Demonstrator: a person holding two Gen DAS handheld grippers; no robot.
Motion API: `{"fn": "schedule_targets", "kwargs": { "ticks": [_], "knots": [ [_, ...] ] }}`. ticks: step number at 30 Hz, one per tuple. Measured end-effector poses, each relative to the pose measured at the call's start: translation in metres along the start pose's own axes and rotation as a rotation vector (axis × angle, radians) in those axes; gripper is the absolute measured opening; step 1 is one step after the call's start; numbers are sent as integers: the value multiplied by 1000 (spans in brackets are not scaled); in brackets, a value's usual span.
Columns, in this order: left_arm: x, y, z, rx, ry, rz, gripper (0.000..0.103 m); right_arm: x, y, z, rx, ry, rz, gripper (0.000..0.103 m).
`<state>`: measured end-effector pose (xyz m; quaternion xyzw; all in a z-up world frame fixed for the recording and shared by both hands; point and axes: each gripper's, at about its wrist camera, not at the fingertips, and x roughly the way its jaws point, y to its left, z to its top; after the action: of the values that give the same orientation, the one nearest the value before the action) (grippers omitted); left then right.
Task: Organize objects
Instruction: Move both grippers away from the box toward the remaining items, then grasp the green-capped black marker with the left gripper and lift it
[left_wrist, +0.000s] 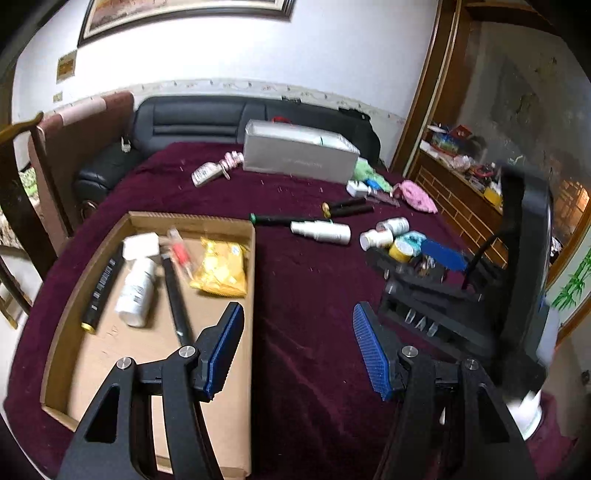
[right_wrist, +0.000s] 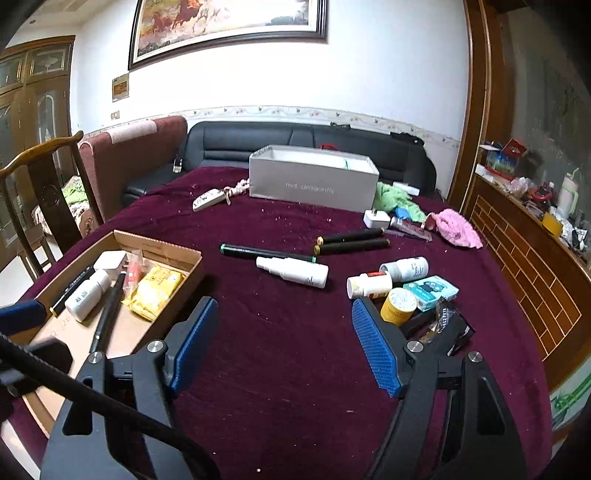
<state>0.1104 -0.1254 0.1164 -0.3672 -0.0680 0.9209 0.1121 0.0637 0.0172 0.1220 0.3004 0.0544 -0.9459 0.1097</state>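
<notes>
Both claws gape (left, right), seemingly empty.

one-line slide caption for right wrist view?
Open right gripper over maroon tablecloth, cardboard tray left, white spray bottle ahead.
</notes>
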Motion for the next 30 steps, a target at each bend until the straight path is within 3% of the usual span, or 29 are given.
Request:
{"fn": "schedule_targets", "kwargs": {
  "ticks": [7, 10, 13, 16, 21, 24, 27, 30],
  "knots": [
    [54, -20, -21, 33, 122, -75, 55, 36, -106, 42, 264, 148, 206, 75],
    [74, -29, -28, 65, 157, -90, 55, 65, -130, 55, 337, 213, 281, 75],
    [90, -34, -34, 91, 190, -91, 55, 101, -123, 66, 305, 268, 294, 75],
    [104, -30, -40, 73, 235, -115, 55, 141, -92, 76, 234, 335, 342, 75],
    [104, -30, -38, 67, 232, -153, 59, 195, -37, 90, 124, 407, 413, 75],
    [102, -31, -38, 67, 230, -173, 64, 225, -26, 102, 131, 407, 410, 75],
    [100, -28, -38, 47, 226, -200, 66, 259, -31, 96, 213, 518, 460, 75],
    [99, -27, -39, 50, 225, -205, 68, 263, -39, 80, 291, 589, 540, 76]
  ]
}}
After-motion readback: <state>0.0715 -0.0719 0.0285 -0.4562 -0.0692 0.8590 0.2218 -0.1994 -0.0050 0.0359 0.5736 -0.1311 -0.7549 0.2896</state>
